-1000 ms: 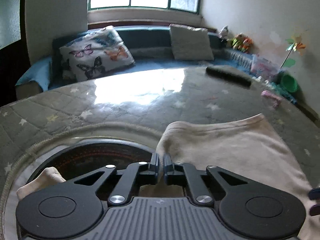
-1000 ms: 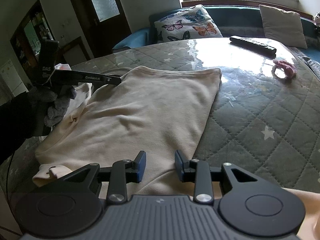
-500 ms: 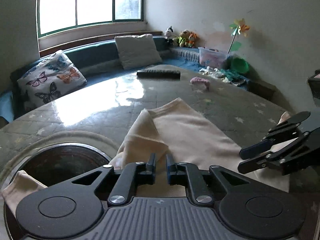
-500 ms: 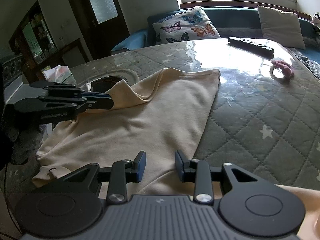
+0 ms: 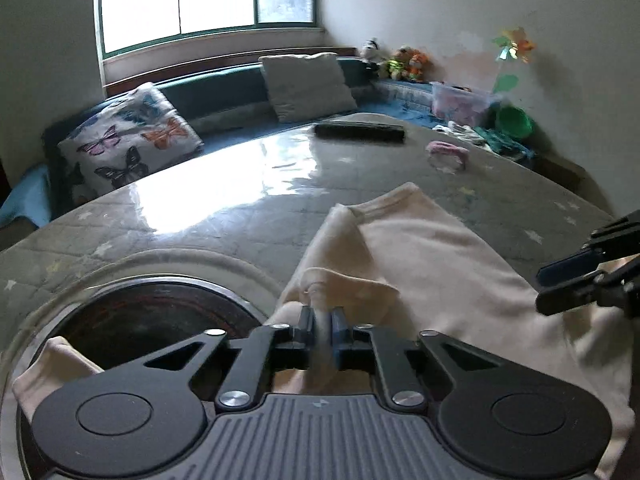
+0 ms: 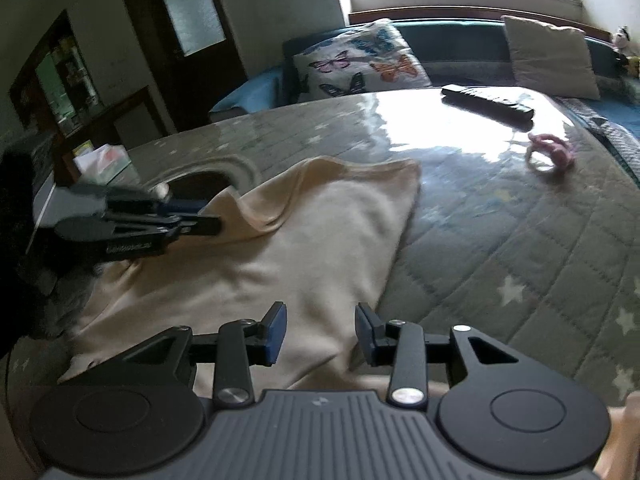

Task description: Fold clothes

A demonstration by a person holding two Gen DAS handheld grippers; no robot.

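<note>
One garment in play: cream shirt (image 6: 304, 256) lies spread mid-tabletop (image 6: 520, 240), near edge overhanging. Left gripper (image 5: 320, 322) is clamped on a pinch of its left edge, lifted and carried inward. Right gripper (image 6: 320, 330) is parted wide above the near hem, holding nothing. Suggest: keep the pinch low, lay it across flat, right side pins the hem so nothing drags.

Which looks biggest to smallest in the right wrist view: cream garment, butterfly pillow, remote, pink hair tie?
1. cream garment
2. butterfly pillow
3. remote
4. pink hair tie

The garment lies nearest the camera and the pillow farthest, so this is apparent size only.
</note>
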